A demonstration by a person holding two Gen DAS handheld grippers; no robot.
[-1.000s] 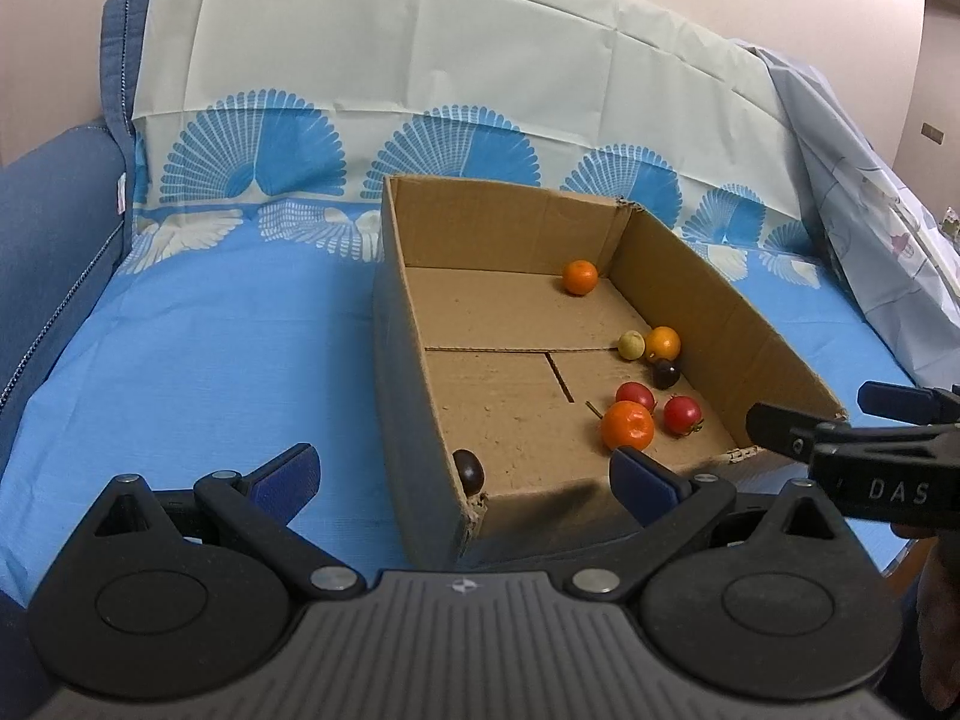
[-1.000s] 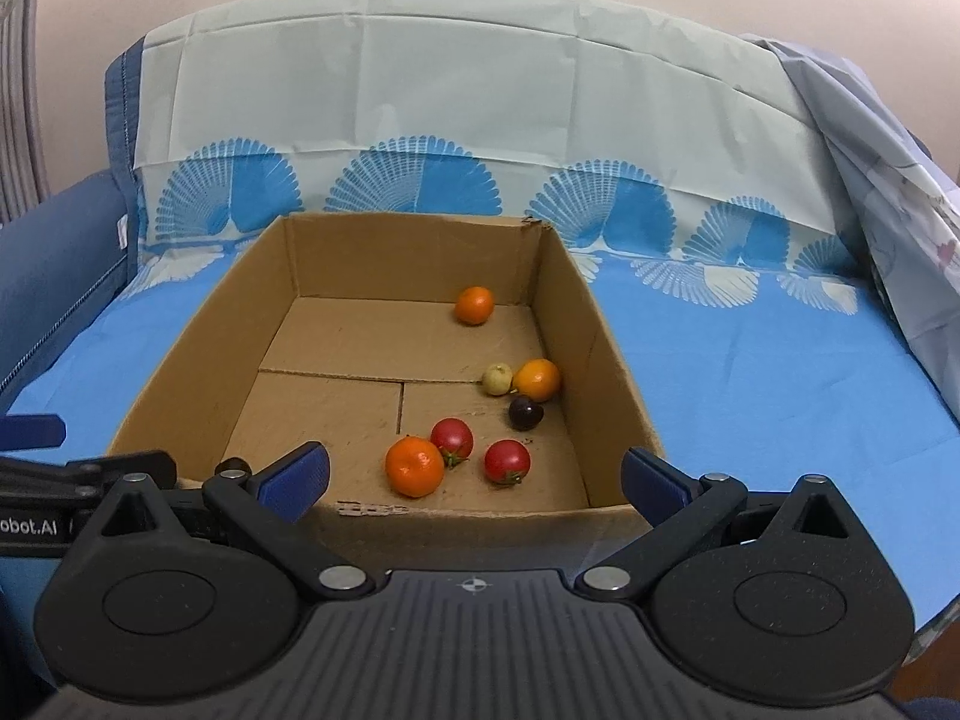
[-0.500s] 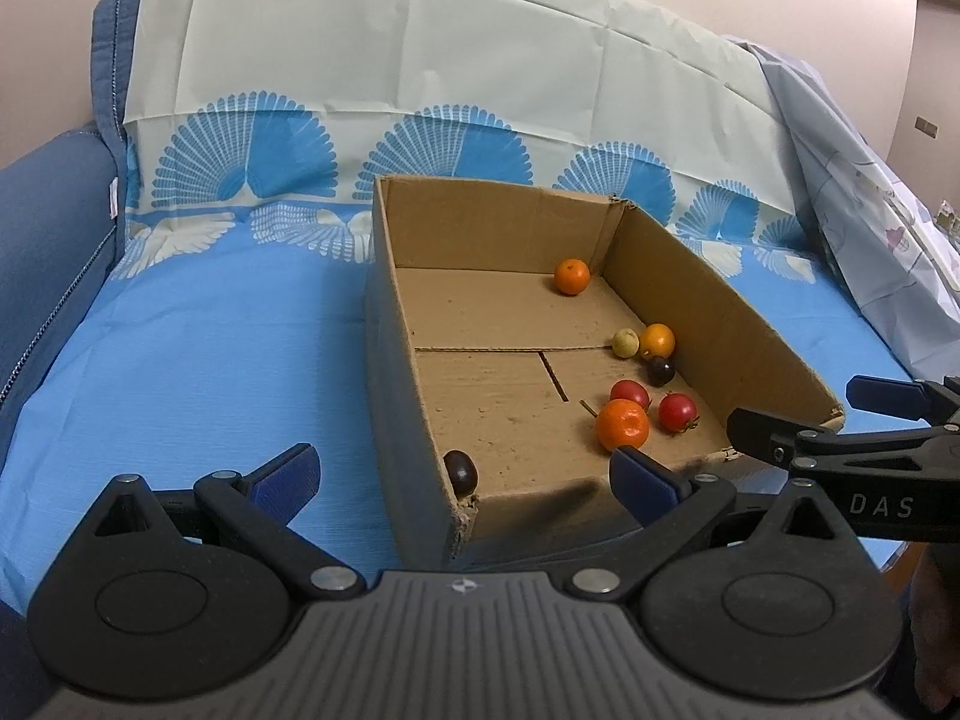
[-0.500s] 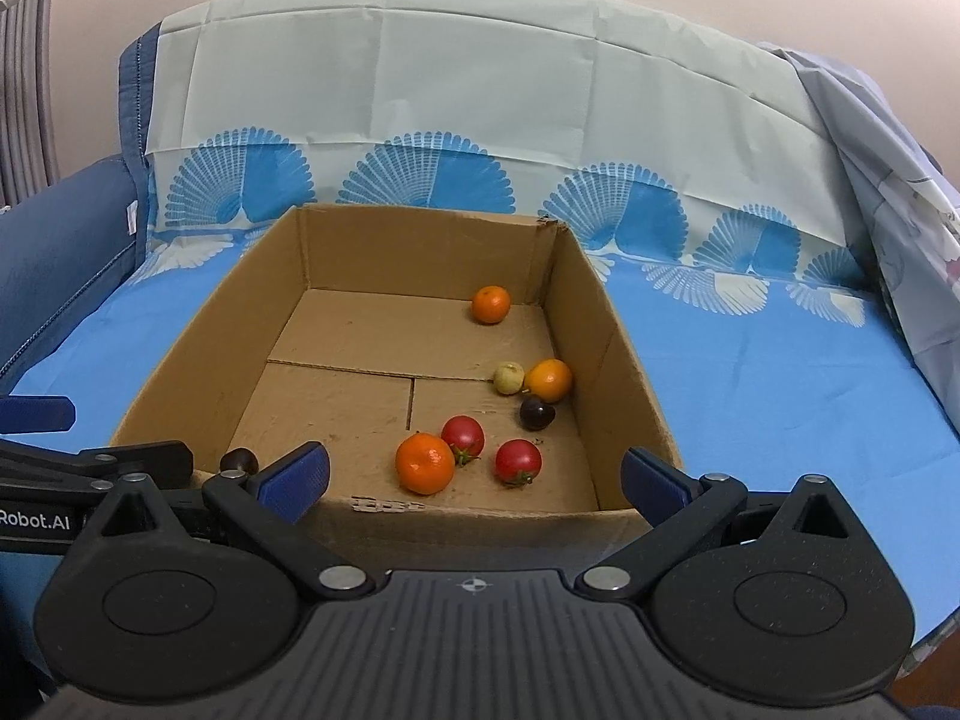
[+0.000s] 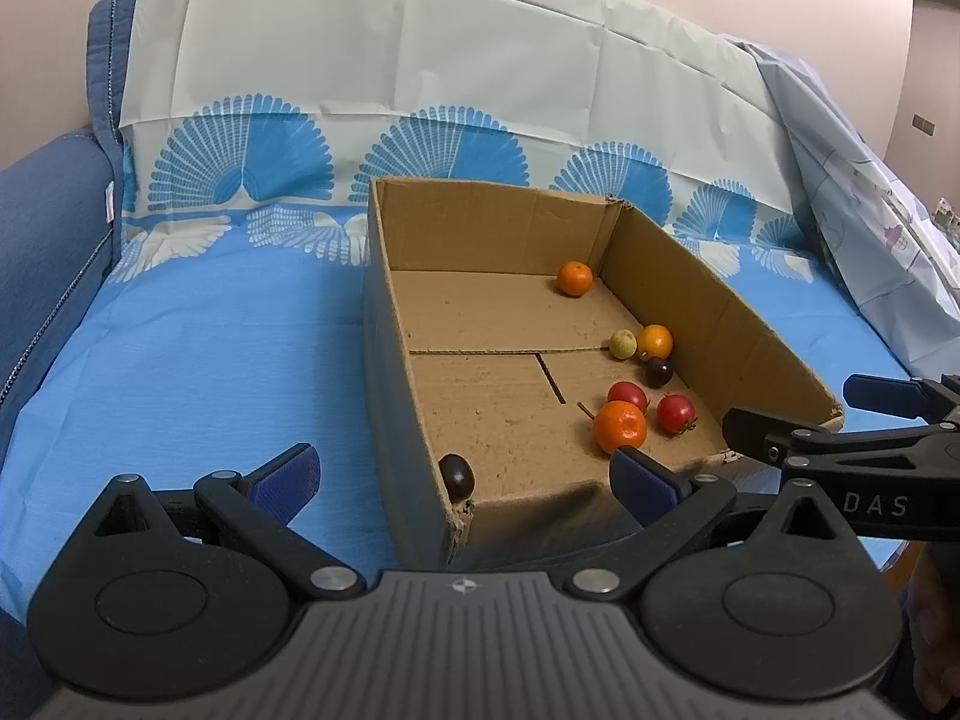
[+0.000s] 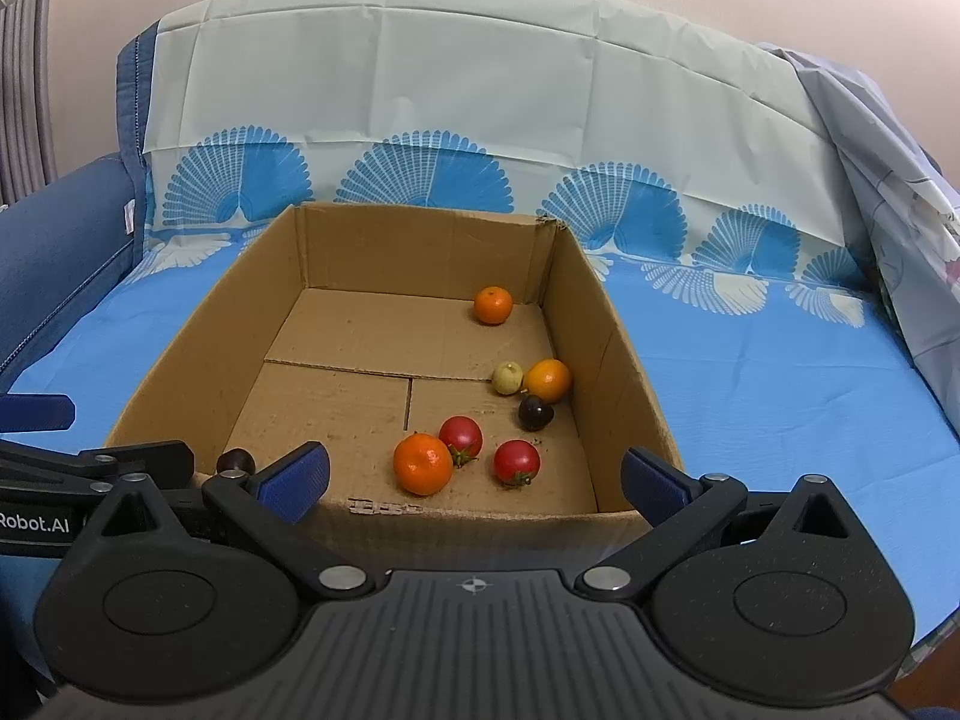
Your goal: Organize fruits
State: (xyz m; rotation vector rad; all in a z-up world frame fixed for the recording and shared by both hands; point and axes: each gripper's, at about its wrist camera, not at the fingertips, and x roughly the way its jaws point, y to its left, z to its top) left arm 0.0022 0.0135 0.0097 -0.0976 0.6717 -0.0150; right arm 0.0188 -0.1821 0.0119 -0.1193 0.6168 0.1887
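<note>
An open cardboard box (image 6: 624,372) sits on a blue cloth (image 6: 780,372) spread over a sofa (image 5: 42,252), with eight small fruits loose on its floor. An orange (image 6: 492,305) lies alone near the far right corner. Along the right wall, a pale fruit (image 6: 507,377) touches a second orange (image 6: 548,380), with a dark fruit (image 6: 535,412) just in front of them. Nearer the front, a large orange (image 6: 422,463) sits against one red tomato (image 6: 461,437), while another tomato (image 6: 516,462) lies just beside them. A dark plum (image 5: 457,474), possibly a grape, rests in the near left corner.

The left gripper (image 5: 465,477) hovers at the box's near left corner, fingers spread wide and holding nothing. The right gripper (image 6: 474,477) hangs before the front wall, likewise spread and empty, its fingers straddling the width of the box.
</note>
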